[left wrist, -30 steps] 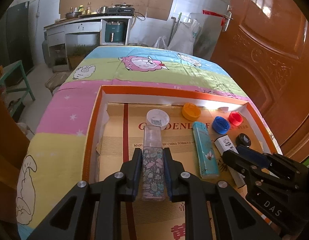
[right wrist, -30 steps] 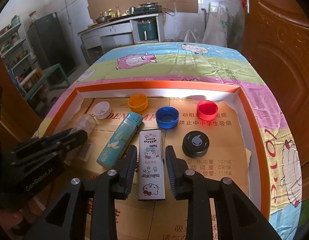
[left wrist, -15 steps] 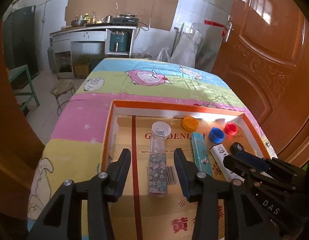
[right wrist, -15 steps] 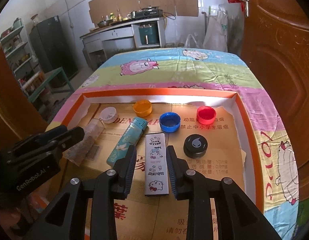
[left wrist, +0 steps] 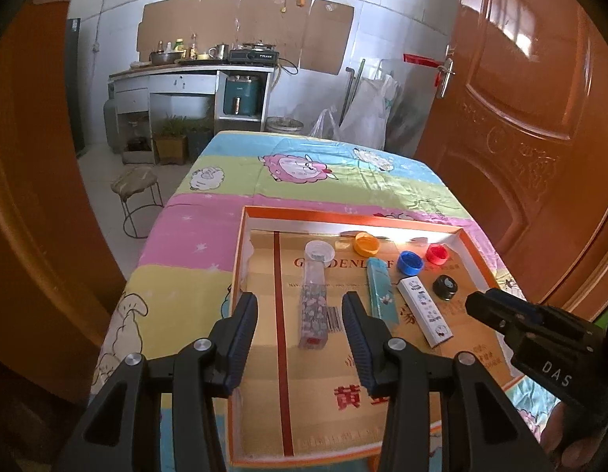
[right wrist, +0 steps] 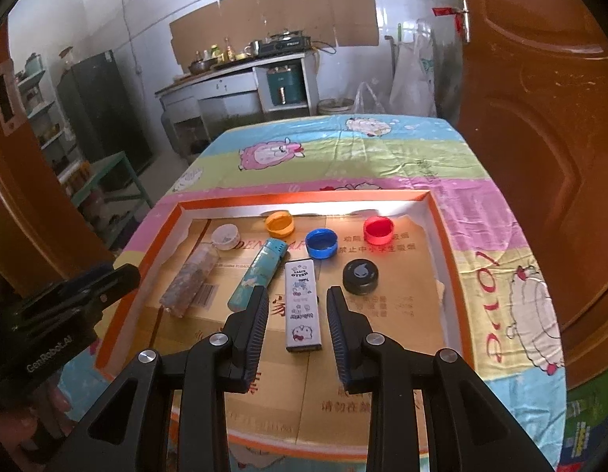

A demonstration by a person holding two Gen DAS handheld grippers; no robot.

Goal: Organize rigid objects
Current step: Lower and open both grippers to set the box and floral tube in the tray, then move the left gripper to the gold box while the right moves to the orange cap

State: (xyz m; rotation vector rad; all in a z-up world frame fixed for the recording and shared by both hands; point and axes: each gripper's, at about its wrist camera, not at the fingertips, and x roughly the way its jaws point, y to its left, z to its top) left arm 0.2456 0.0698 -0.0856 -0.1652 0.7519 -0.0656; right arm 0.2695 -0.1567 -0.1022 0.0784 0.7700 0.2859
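Orange-walled, shallow tray [left wrist: 241, 259] lined with flattened cardboard, resting on a surface [left wrist: 193, 244] covered by a striped cartoon-print cloth; all places below are given relative to this tray.

Left gripper [left wrist: 300, 324]: jaws wide apart, having just been opening, holding nothing. The floral clear-capped lighter [left wrist: 315, 306] lies on the cardboard in the tray's left half, seen between the jaws but clear of both pads, its length running toward the tray's far wall.

Right gripper [right wrist: 298, 314]: in the right wrist view its jaws stand apart with a clear gap on each side of the white cartoon-print lighter [right wrist: 302, 305], which lies flat on the cardboard near the tray's middle; the pads do not press on it.

Between the two lighters lies a teal lighter [right wrist: 258, 273], angled, also flat on the lining. Along the tray's far wall sit a clear cap [right wrist: 225, 236], an orange cap [right wrist: 279, 223], a blue cap [right wrist: 322, 243] and a red cap [right wrist: 378, 230], in that order from the left; a black cap [right wrist: 360, 271] sits nearer, just right of the white lighter.
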